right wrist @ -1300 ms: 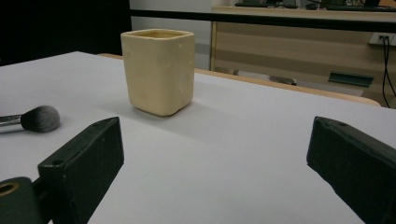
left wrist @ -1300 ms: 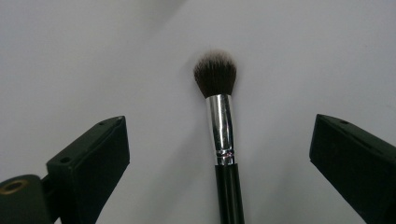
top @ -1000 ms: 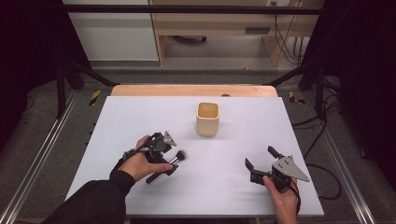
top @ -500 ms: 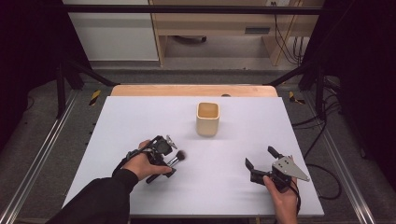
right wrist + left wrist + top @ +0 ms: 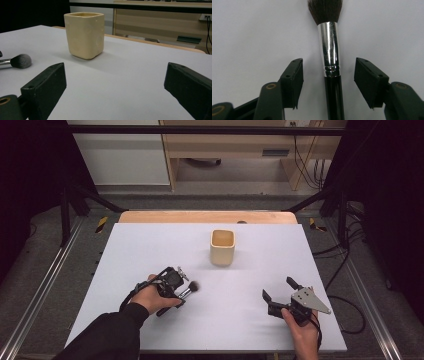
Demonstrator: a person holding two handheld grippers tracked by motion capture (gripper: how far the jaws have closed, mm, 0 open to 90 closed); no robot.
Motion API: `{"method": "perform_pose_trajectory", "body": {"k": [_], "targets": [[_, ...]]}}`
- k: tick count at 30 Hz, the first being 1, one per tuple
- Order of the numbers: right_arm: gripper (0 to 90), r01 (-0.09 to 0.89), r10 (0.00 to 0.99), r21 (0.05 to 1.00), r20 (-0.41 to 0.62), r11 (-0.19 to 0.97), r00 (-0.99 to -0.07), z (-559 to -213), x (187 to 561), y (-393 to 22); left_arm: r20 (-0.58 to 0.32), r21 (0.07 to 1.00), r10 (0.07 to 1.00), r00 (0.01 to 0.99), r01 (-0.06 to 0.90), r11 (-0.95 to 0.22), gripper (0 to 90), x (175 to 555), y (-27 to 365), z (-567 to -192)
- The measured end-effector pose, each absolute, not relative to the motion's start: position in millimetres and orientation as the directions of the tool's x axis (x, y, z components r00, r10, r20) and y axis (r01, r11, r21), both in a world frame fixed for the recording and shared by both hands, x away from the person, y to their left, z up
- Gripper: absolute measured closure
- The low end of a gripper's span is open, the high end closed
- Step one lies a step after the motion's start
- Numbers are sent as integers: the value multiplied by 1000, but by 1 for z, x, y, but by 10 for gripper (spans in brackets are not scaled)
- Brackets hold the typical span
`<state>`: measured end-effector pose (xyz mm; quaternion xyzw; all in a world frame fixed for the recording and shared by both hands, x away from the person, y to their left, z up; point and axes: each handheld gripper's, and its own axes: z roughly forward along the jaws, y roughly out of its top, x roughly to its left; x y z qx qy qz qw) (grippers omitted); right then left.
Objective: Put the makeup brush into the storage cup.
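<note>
On the left of the white table (image 5: 150, 245), the left gripper (image 5: 328, 82) has just been closing its jaws around a makeup brush (image 5: 329, 55), with gaps still on both sides of it. The left gripper view shows the brush's shiny metal collar, glossy black handle and soft dark bristles; in the high view it is a small dark stick lying flat. Mid-table stands a square, cream, matte cup (image 5: 222, 247), rounded at the corners. On the right, the right gripper (image 5: 281, 293) rests with jaws wide apart, holding nothing.

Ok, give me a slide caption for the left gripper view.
Left gripper closing around a makeup brush lying on the white table, pads not yet touching.
</note>
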<state>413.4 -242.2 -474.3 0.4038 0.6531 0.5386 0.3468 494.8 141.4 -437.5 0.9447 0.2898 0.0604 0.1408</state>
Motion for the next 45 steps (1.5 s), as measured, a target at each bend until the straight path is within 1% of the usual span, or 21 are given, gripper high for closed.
{"method": "perform_pose_trajectory", "body": {"k": [6, 20, 22, 26, 32, 38, 39, 45], "targets": [[44, 157, 903, 983, -15, 91, -429, -474, 414, -242, 26, 290, 564, 826, 533, -794, 513, 495, 141, -439], [45, 161, 902, 982, -16, 95, -431, -475, 413, -242, 16, 273, 557, 830, 533, -801, 660, 494, 140, -442], [45, 161, 902, 982, -16, 94, -431, -475, 414, -242, 17, 276, 562, 827, 537, -797, 704, 494, 140, -442], [45, 161, 903, 982, -18, 96, -430, -475, 414, -242, 7, 272, 575, 818, 551, -789, 724, 493, 141, -443], [45, 162, 902, 982, -21, 101, -431, -475, 414, -242, 33, 285, 559, 828, 529, -800, 731, 490, 144, -439], [45, 165, 902, 981, -21, 101, -430, -475, 414, -241, 49, 326, 554, 831, 511, -795, 733, 488, 150, -432], [45, 166, 903, 981, -21, 101, -430, -475, 414, -241, 48, 347, 564, 824, 515, -783, 733, 487, 151, -430], [45, 164, 901, 980, -29, 110, -433, -476, 414, -241, 69, 406, 567, 821, 496, -767, 733, 484, 157, -419]]}}
